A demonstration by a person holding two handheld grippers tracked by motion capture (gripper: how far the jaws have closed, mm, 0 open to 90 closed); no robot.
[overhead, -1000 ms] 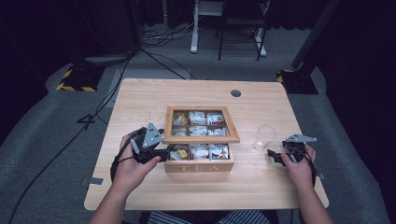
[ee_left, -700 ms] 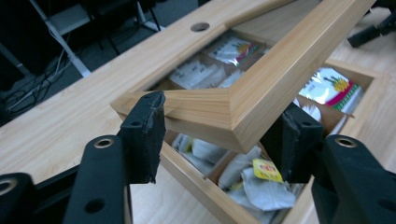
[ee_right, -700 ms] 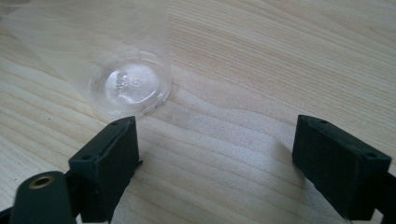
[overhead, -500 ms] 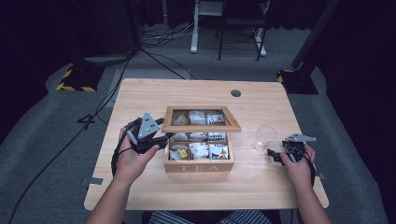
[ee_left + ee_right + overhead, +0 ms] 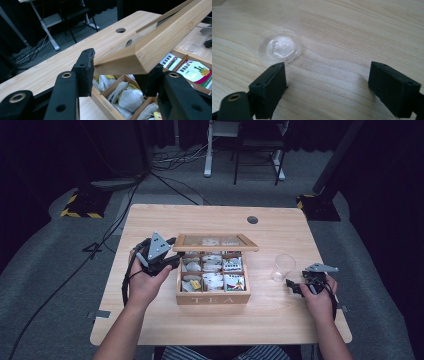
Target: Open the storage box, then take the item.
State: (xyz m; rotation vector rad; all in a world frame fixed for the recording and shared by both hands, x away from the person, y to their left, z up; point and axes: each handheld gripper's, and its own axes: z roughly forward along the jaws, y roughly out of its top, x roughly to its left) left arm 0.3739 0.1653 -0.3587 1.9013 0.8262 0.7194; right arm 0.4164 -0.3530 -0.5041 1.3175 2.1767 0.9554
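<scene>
Lid [image 5: 216, 242] of the wooden tea box [image 5: 213, 280] now stands higher than it did half a second ago: in the high view it is raised off the box's far edge and tilted, where a second ago it lay folded back flat behind the compartments. The left gripper [image 5: 167, 255] has moved with it, up and right toward the centre of the frame, and its jaws are clamped on the lid's near left corner. In the left gripper view the pale wooden lid [image 5: 160, 42] runs from between the two black jaws up to the upper right of the frame, with the open compartments of tea bags [image 5: 127, 96] beneath it at lower centre and coloured sachets [image 5: 195, 72] at the right edge.

The box sits at the middle of the desk [image 5: 210, 220], the word TEA on its near face. A clear plastic cup [image 5: 283, 266] stands upright just right of the box, in the same spot as before. The right gripper [image 5: 300, 287] rests at the lower right of the high view, unchanged, its jaws spread wide and holding nothing. In the right gripper view the cup's base [image 5: 280, 48] lies at upper left, just beyond the left jaw, with bare desk [image 5: 352, 37] between the jaws.
</scene>
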